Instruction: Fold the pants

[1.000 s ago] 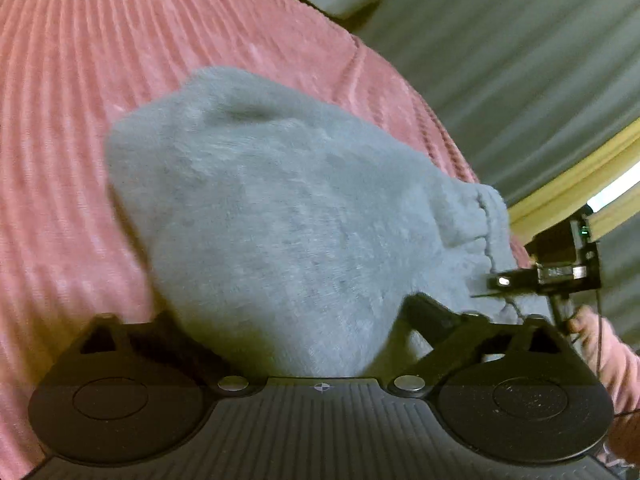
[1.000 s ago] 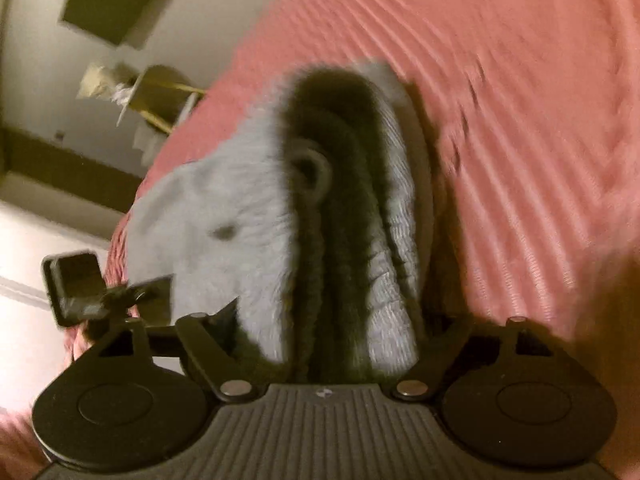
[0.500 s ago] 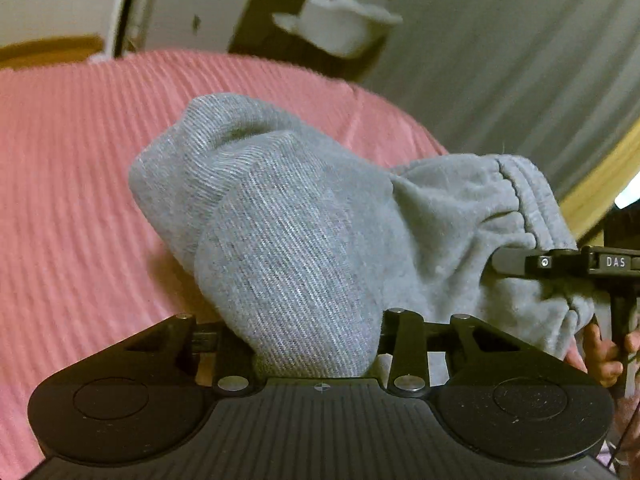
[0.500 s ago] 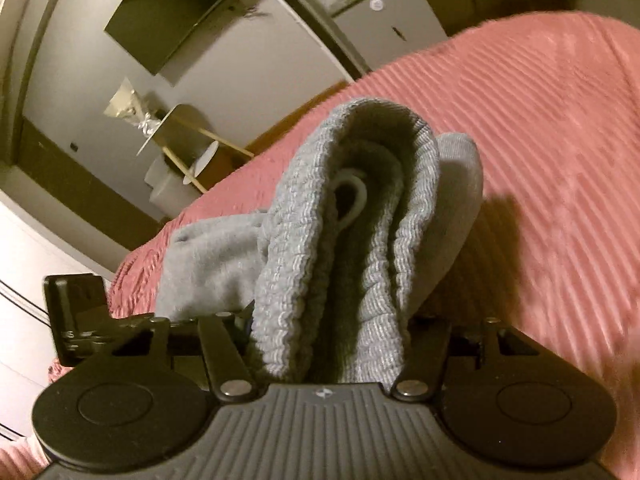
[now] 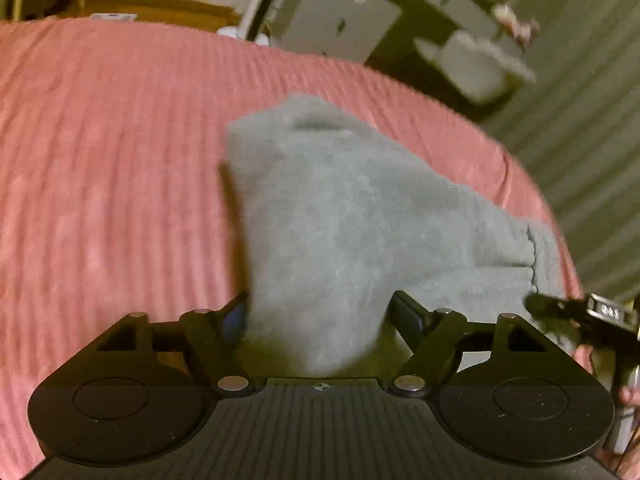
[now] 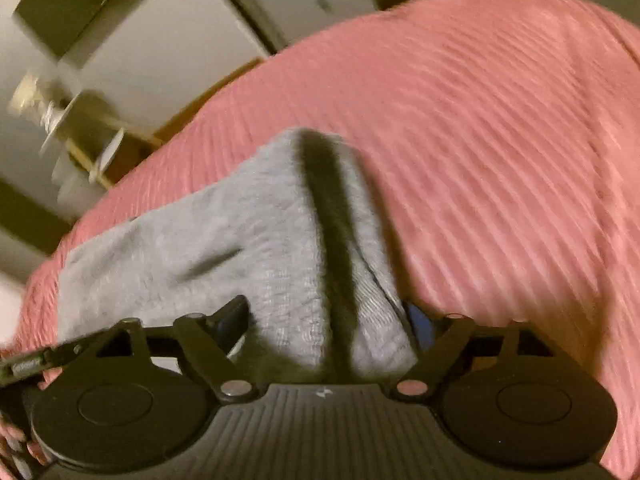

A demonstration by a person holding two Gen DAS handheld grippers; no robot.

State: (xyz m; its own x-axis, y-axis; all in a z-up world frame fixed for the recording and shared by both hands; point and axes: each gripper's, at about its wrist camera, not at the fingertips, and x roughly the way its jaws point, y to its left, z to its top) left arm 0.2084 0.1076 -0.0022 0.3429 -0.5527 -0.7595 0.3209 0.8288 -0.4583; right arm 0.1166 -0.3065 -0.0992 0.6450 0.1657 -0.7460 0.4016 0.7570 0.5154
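A bed [image 5: 100,160] covered with a pink ribbed blanket fills most of both views, its ridges blurred. A folded bundle of gray pants [image 5: 352,216] lies on the blanket near the bed's near edge, with one end bulging between each pair of jaws.

The left gripper [image 5: 320,312] has just been opening its jaws; they stand spread with the gray cloth between them, and the pads do not appear to press it. The right gripper [image 6: 328,320] has likewise just been opening, its jaws wide around the ribbed waistband end of the pants [image 6: 248,248], where a dark fold runs down the middle.

Past the far edge of the bed stand a pale cabinet [image 5: 340,20], a white basket [image 5: 476,68] and a gray curtain [image 5: 580,120]. In the right wrist view a light wall [image 6: 132,52] and a wooden rack [image 6: 88,148] show beyond the bed's far left corner.
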